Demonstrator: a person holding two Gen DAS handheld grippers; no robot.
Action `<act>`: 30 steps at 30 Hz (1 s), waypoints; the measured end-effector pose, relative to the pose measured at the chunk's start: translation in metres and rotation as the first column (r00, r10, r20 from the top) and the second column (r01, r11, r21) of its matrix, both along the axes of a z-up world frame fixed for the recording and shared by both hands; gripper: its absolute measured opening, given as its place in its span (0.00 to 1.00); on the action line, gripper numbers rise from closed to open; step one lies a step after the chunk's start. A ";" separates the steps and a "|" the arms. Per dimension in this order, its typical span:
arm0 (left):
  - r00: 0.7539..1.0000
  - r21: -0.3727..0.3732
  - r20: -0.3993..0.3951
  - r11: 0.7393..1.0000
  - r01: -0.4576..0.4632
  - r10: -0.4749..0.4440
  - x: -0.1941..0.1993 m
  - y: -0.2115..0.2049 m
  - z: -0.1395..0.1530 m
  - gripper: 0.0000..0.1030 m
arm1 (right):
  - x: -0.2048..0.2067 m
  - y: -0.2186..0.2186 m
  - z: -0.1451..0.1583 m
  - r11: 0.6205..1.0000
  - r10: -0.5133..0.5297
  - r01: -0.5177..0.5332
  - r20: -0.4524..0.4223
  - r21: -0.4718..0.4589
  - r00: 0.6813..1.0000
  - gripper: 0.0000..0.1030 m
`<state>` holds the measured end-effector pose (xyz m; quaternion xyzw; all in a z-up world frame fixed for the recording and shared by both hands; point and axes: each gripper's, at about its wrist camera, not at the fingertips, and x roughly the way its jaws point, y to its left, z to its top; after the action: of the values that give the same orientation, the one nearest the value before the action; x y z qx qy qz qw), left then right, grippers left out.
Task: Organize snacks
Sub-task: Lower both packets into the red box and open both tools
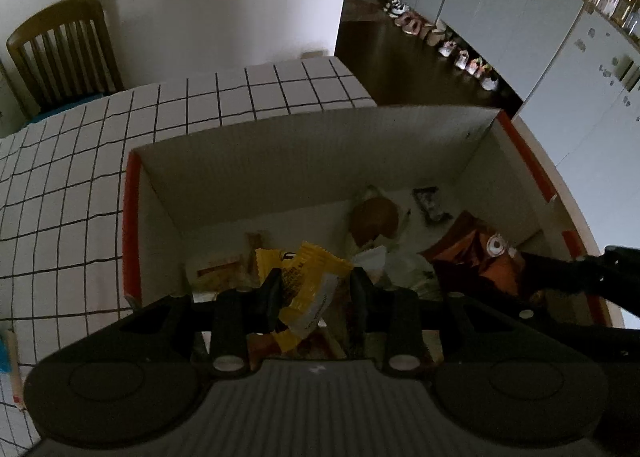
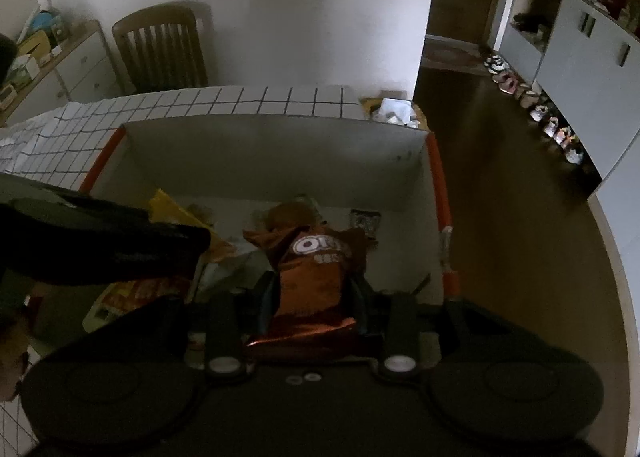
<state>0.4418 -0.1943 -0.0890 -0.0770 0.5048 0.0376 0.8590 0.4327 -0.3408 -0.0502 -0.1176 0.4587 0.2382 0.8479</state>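
Left gripper point(image 1: 316, 285) clamped on crinkly yellow snack packet point(image 1: 308, 289); only right view: right gripper point(image 2: 314, 289) gripping orange-brown foil bag point(image 2: 312, 281) over white cardboard box point(image 2: 280, 145).

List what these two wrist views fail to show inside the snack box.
- Left wrist: the box floor nearest the camera, behind the left claw and its yellow packet.
- Right wrist: the box's left corner, behind the other tool.
- Both: print on the small dark wrapper, too dim.

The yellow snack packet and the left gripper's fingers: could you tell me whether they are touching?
Touching. The left wrist view shows the yellow snack packet pinched between the left gripper's fingers, with both pads against it.
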 end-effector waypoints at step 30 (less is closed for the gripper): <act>0.992 -0.051 0.122 0.999 -0.007 0.014 -0.063 0.013 0.054 0.72 | -0.047 -0.008 0.051 0.997 0.038 -0.043 0.070 0.066 0.997 0.90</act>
<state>0.3786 -0.1815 -0.0351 -0.1034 0.4516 0.0246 0.8859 0.3858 -0.3484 0.0012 -0.1064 0.4187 0.2664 0.8616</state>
